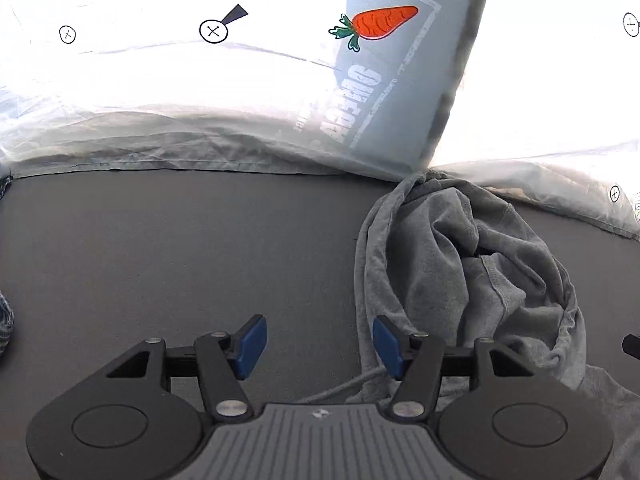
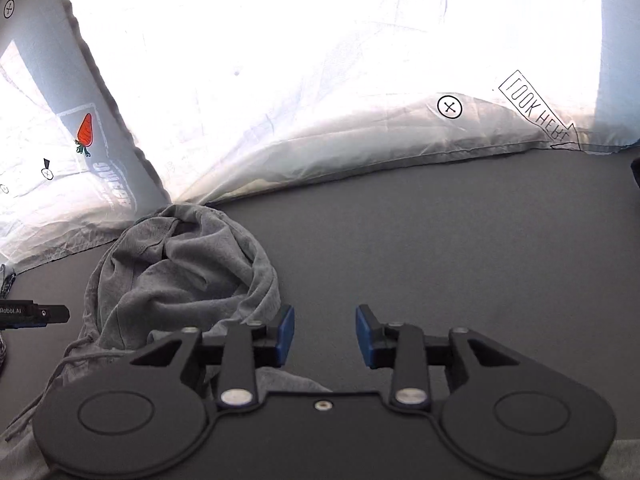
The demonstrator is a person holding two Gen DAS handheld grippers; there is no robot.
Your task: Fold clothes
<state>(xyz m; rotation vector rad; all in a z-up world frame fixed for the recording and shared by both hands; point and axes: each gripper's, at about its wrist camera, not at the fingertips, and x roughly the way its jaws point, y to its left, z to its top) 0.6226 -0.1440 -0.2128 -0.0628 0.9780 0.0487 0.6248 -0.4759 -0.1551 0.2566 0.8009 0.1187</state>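
I see a crumpled grey soft cloth garment [image 1: 472, 264] lying in a heap on the dark grey flat tabletop [image 1: 180, 256]. In my left view the heap sits at about two o'clock from my left tool [image 1: 319, 346]. That tool has black arms and blue pads. Its jaws stand apart and nothing is between them. The right blue pad [image 1: 387, 344] shows in front of the edge of the grey cloth, but I cannot tell if it touches it. A thin grey drawstring [image 1: 340, 390] runs from the cloth down under that tool.

In my right view the same grey heap [image 2: 180, 276] is at about ten o'clock from my right tool [image 2: 325, 336]. This tool's jaws are also apart, with only bare tabletop [image 2: 440, 248] between them. Its left blue pad [image 2: 286, 330] is just beside the edge of the cloth. The tip of the other tool [image 2: 40, 314] pokes in at nine o'clock.

Behind the tabletop hangs a thin white sheet [image 1: 160, 92], very bright. It has small black circles with crosses [image 1: 213, 31] on it. At twelve o'clock in my left view is a grey banner [image 1: 400, 92] with an orange carrot picture [image 1: 384, 22]. In my right view the sheet shows a printed arrow with letters [image 2: 536, 114] at one o'clock.
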